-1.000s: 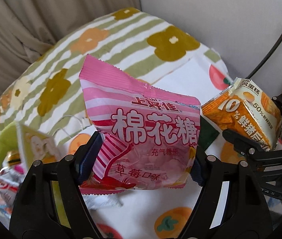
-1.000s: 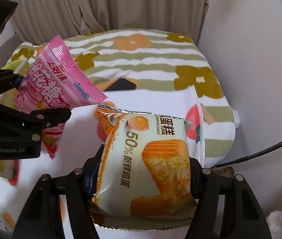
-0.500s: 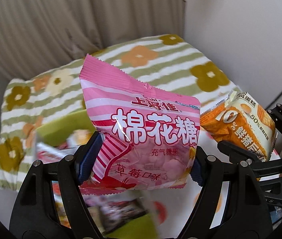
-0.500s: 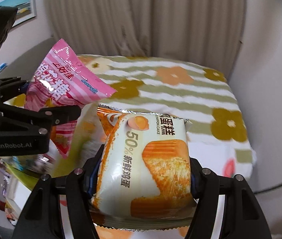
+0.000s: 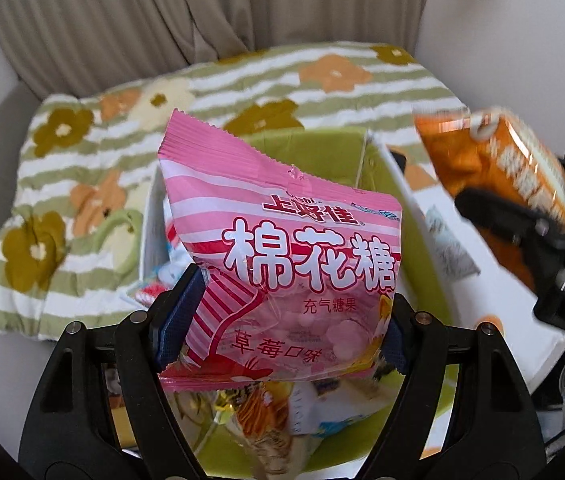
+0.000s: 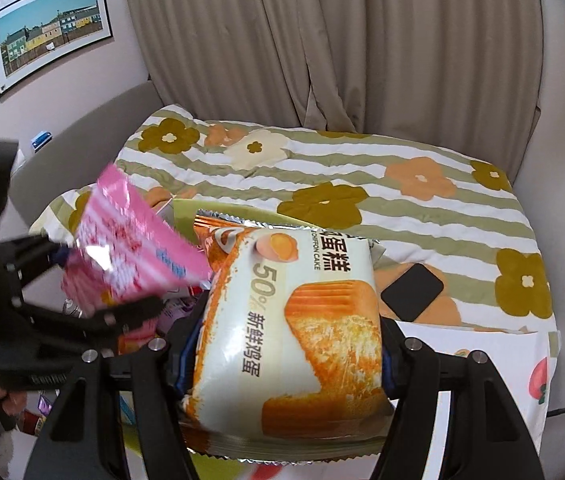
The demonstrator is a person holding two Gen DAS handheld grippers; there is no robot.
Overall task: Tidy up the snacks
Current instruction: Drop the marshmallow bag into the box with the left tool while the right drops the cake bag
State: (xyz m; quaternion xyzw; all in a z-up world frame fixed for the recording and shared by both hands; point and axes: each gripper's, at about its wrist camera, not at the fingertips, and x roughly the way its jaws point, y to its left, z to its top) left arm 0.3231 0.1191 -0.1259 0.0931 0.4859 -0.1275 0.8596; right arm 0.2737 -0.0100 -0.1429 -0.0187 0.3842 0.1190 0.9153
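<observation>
My left gripper (image 5: 282, 320) is shut on a pink marshmallow bag (image 5: 282, 248) and holds it above a green-lined box (image 5: 322, 152) with several snack packets inside. My right gripper (image 6: 286, 356) is shut on an orange-and-white chiffon cake packet (image 6: 294, 320). That packet shows blurred at the right of the left wrist view (image 5: 502, 160). The pink bag shows at the left of the right wrist view (image 6: 130, 252), close beside the cake packet. The box is mostly hidden behind the packets in the right wrist view.
A striped floral blanket (image 6: 362, 176) covers the surface behind the box. A black phone (image 6: 412, 292) lies on it to the right. Beige curtains (image 6: 322, 40) and a framed picture (image 6: 48, 28) are on the back wall. A white fruit-print sheet (image 6: 502, 360) lies at the right.
Both grippers have swung left with their packets, from over the white fruit-print sheet to over the green-lined box. The packets stay held.
</observation>
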